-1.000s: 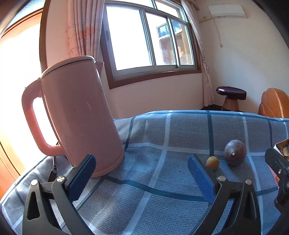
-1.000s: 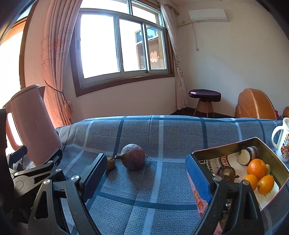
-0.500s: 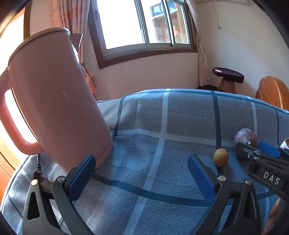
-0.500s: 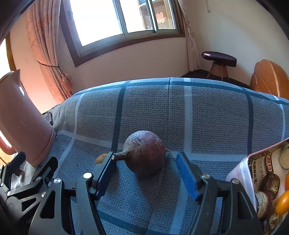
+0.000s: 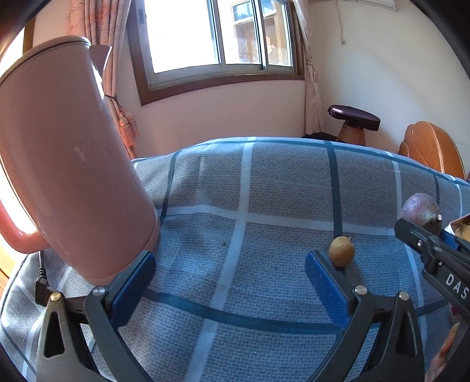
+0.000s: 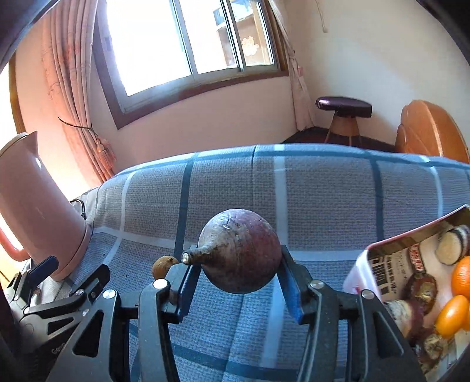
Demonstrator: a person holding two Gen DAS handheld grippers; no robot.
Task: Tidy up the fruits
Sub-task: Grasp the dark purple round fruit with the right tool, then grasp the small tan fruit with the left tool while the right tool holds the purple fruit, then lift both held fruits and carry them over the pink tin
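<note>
The right gripper clamps its 2 blue-padded black fingers against either side of a round, dark purple fruit with a stubby pointed stem, the stem aimed left over the left-hand finger. Whether the fruit is lifted or resting on the cloth cannot be told. Just beyond that finger, partly hidden by it, lies a small round tan fruit on the blue-and-grey checked tablecloth. At the right edge stands an open box with printed inner walls — inside it are orange citrus fruits, a cut pale-fleshed piece and darker fruit.

The left gripper hangs spread wide over the cloth, its 2 blue pads holding nothing. Its left pad sits close before the base of a tall pink electric kettle, whose black cord trails at the table's edge — its right pad is near the small tan fruit. Beyond the table are a sunlit window, pink curtains, a dark-cushioned stool and a wooden chair back.
</note>
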